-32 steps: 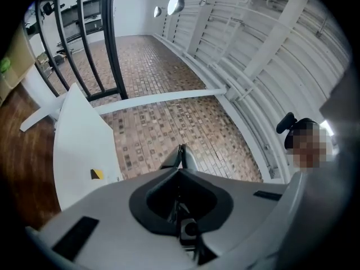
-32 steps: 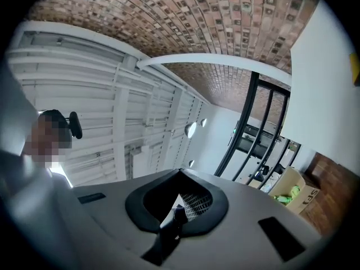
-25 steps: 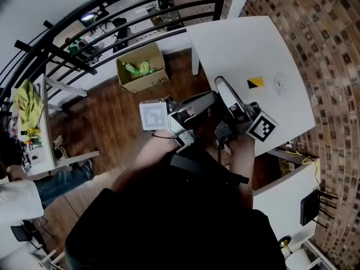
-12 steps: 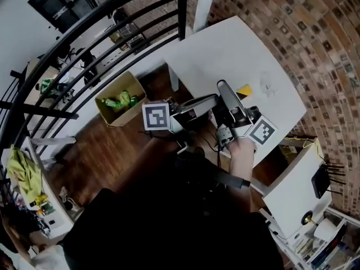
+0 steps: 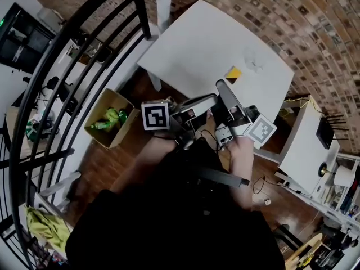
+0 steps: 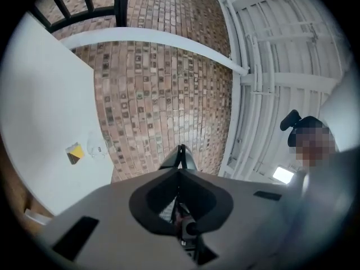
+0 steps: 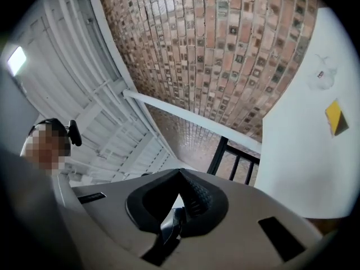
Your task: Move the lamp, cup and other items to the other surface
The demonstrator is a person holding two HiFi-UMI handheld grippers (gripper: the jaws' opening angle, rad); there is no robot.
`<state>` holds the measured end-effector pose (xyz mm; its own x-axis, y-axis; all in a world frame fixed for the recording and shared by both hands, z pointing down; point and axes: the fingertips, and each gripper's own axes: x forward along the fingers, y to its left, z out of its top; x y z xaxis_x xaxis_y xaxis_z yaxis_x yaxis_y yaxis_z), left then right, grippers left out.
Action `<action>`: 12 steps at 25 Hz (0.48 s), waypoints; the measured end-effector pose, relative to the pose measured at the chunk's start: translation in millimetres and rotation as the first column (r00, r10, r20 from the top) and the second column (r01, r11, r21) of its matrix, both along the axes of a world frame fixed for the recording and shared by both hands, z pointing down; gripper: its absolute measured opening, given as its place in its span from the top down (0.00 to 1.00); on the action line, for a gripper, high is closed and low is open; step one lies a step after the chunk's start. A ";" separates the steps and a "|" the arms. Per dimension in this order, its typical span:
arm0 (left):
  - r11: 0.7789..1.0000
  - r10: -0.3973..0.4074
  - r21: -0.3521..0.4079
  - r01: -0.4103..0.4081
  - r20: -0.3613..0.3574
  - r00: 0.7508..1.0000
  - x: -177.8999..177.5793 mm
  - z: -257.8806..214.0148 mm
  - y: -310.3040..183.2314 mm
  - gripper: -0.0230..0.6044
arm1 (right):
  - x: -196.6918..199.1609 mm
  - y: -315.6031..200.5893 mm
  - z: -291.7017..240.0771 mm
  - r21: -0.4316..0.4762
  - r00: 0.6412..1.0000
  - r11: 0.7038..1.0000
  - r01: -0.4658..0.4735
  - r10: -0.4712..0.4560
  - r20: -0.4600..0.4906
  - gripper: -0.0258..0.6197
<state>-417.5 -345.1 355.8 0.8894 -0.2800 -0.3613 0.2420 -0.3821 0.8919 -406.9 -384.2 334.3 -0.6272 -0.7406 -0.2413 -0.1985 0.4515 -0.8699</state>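
Both grippers are held close to the person's body, below the near edge of a white table (image 5: 208,38). My left gripper (image 5: 214,98) points right and its jaws are shut on nothing, as the left gripper view (image 6: 181,149) also shows. My right gripper (image 5: 220,84) points up toward the table, shut and empty, tips together (image 7: 181,172). On the table lie a small yellow and black item (image 5: 232,73) (image 6: 74,152) (image 7: 334,117) and a clear crumpled thing (image 5: 253,61) (image 6: 95,149) (image 7: 322,73). I can make out no lamp or cup for certain.
A second white surface (image 5: 304,156) stands at the right with a black box with antennas (image 5: 325,131); small items sit past it. A cardboard box (image 5: 109,120) with green things rests on the wooden floor. A black railing (image 5: 84,49) runs at the left, a brick wall (image 5: 292,21) behind the table.
The head view has swung round: the table, box and railing slid left and down, and the right-hand surface came into view. Both grippers stay shut in about the same place.
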 end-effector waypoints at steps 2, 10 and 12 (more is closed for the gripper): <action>1.000 0.023 0.001 -0.023 -0.005 1.000 1.3 -0.8 0.0 0.96 | 2.4 0.3 0.2 -0.007 1.000 1.000 -0.026 0.026 0.000 0.94; 0.997 0.073 -0.005 -0.073 -0.017 0.997 6.2 -0.7 -1.6 0.96 | 9.3 -0.7 2.5 -0.026 0.997 0.997 -0.079 0.078 -0.021 0.94; 0.997 0.078 -0.013 -0.078 -0.012 0.997 7.4 2.1 -1.6 0.96 | 11.0 -0.9 5.1 -0.029 0.996 0.996 -0.083 0.083 -0.019 0.94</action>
